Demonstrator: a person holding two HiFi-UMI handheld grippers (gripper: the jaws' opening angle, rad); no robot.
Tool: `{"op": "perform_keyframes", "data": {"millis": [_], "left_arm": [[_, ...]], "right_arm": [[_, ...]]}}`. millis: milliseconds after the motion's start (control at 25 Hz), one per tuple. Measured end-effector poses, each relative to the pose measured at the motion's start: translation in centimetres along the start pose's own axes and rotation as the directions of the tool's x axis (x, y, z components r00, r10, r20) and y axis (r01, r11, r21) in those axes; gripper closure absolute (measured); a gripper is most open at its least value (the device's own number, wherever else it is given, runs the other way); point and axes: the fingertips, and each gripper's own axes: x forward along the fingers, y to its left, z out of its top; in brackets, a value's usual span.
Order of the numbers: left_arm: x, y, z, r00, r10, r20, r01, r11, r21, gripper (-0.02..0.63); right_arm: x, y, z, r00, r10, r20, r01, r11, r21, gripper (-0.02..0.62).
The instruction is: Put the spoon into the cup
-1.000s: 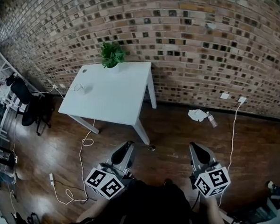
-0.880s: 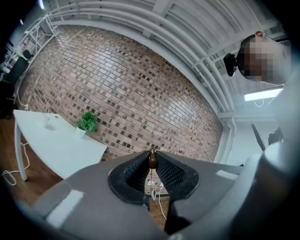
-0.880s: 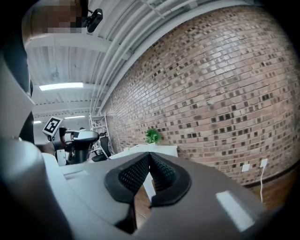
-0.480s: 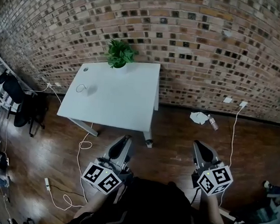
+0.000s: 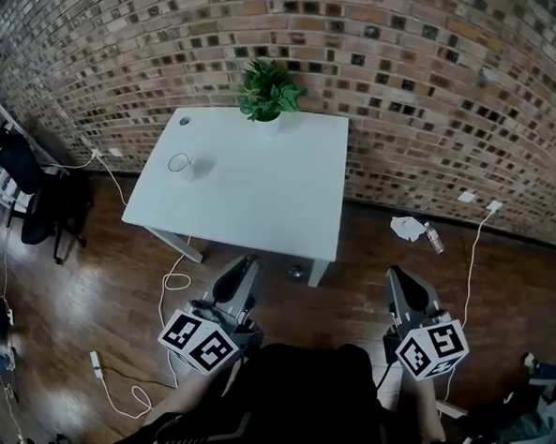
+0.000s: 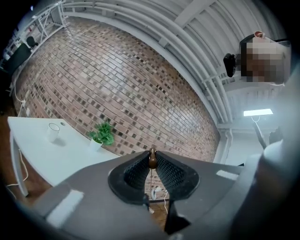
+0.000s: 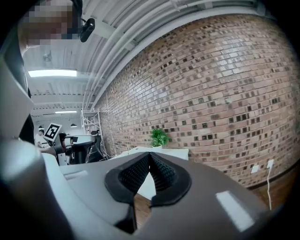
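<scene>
- The left hand-held gripper [image 5: 246,263] sits low and left of centre in the head view. It points up-frame towards the near edge of the desk [image 5: 260,206].
- In the left gripper view its jaws are drawn narrow and pinch the spoon [image 6: 152,160] at their very tips. Only a small brown end of the spoon and a thin line below it show.
- The right hand-held gripper [image 5: 398,274] is at the lower right of the head view, over the wooden floor [image 5: 499,296] and beside the desk's right corner.
- Its own view shows the jaws closed tip to tip, with nothing between them.
- The cup [image 5: 180,163] stands upright on the left part of the desk, well apart from both hand-held grippers. In the left gripper view it is at the far left.
- A potted plant [image 5: 270,94] stands at the desk's far edge, against the brick wall [image 5: 409,74].
- A white cable [image 5: 166,285] trails on the floor below the desk's left side.
</scene>
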Motion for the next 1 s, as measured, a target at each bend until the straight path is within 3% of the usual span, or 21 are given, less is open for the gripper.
{"op": "perform_keyframes", "data": {"millis": [240, 440, 680, 1000], "left_arm": [[0.3, 4.0, 1.0, 1.000, 0.029, 0.010, -0.028, 0.999, -0.023, 0.569], [1.9, 5.6, 2.7, 0.996, 0.074, 0.042, -0.072, 0.997, -0.037, 0.569], [2.2, 7.5, 4.9, 0.986, 0.164, 0.042, -0.164, 0.986, -0.016, 0.569], [3.2, 8.7, 6.1, 0.975, 0.211, 0.067, -0.210, 0.977, -0.022, 0.569]], "right_arm": [[3.3, 2.9, -0.4, 0.998, 0.053, -0.014, -0.053, 0.999, 0.003, 0.589], [7.3, 1.8, 0.2, 0.995, 0.086, -0.043, -0.087, 0.996, -0.021, 0.589], [11.4, 2.5, 2.2, 0.981, 0.187, -0.050, -0.189, 0.981, -0.038, 0.589], [15.0, 1.6, 1.6, 0.966, 0.244, -0.082, -0.245, 0.970, -0.003, 0.589]]}}
